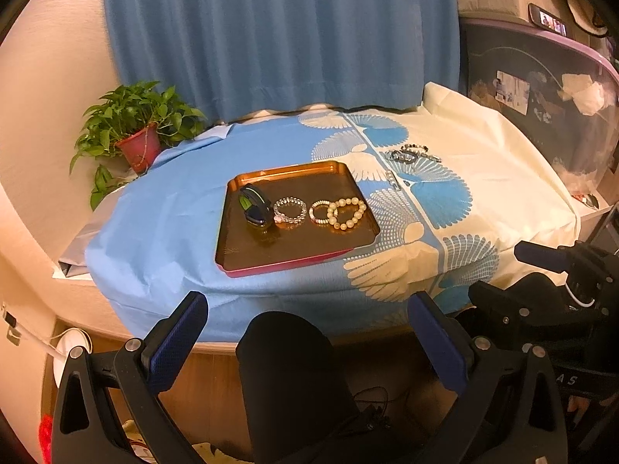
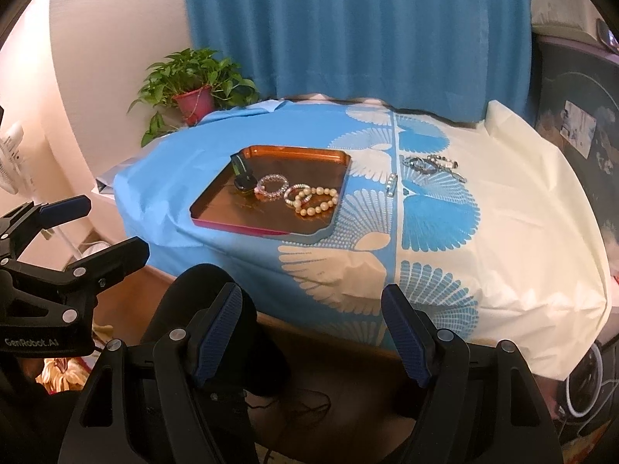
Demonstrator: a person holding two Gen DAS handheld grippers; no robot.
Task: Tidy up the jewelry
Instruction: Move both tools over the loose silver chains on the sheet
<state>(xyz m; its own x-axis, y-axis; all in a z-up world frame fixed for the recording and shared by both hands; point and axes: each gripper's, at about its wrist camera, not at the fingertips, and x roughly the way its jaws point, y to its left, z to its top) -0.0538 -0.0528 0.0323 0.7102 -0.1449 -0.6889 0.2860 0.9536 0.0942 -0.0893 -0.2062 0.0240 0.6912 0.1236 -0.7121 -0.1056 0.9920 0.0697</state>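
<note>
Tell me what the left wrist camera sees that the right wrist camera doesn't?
Only the left wrist view shows a phone with a lit screen, up on the right, and a white disc on the floor. Only the right wrist view shows a white fan at the left edge. Both show the tray holding a pearl bracelet, loose jewelry on the tablecloth, and the potted plant.

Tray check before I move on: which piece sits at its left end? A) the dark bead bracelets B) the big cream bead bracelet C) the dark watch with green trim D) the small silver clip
C: the dark watch sits at the left end of the tray; the cream bead bracelet is at the right end.
</note>
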